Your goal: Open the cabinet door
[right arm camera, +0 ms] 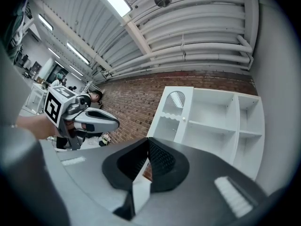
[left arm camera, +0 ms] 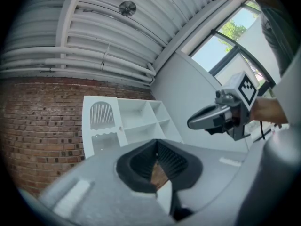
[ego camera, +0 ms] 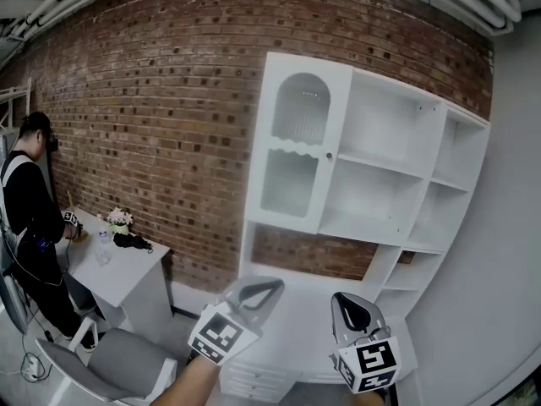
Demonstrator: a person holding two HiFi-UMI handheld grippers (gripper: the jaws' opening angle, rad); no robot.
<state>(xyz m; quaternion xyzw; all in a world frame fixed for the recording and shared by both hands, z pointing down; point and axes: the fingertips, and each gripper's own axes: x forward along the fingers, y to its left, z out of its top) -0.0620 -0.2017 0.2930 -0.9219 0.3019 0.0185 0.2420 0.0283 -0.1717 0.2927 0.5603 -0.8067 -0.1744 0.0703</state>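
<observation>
Fingers closed and empty, the left gripper (ego camera: pixel 258 291) and right gripper (ego camera: pixel 352 309) sit well below the knob (ego camera: pixel 330 155) of the cabinet door (ego camera: pixel 294 146), the right nearer.

lower left of the head view: a white desk (ego camera: pixel 127 276) set against the brick wall (ego camera: pixel 169 100), bearing a small pot of flowers (ego camera: pixel 119 219), a black object (ego camera: pixel 133 243) just beside the pot, and a clear vessel (ego camera: pixel 102 245) nearer the front edge. centre and right: a white cabinet (ego camera: pixel 385 227) with open shelves. bottom left: the floor (ego camera: pixel 13 379), carrying a grey chair (ego camera: pixel 122 364).
</observation>
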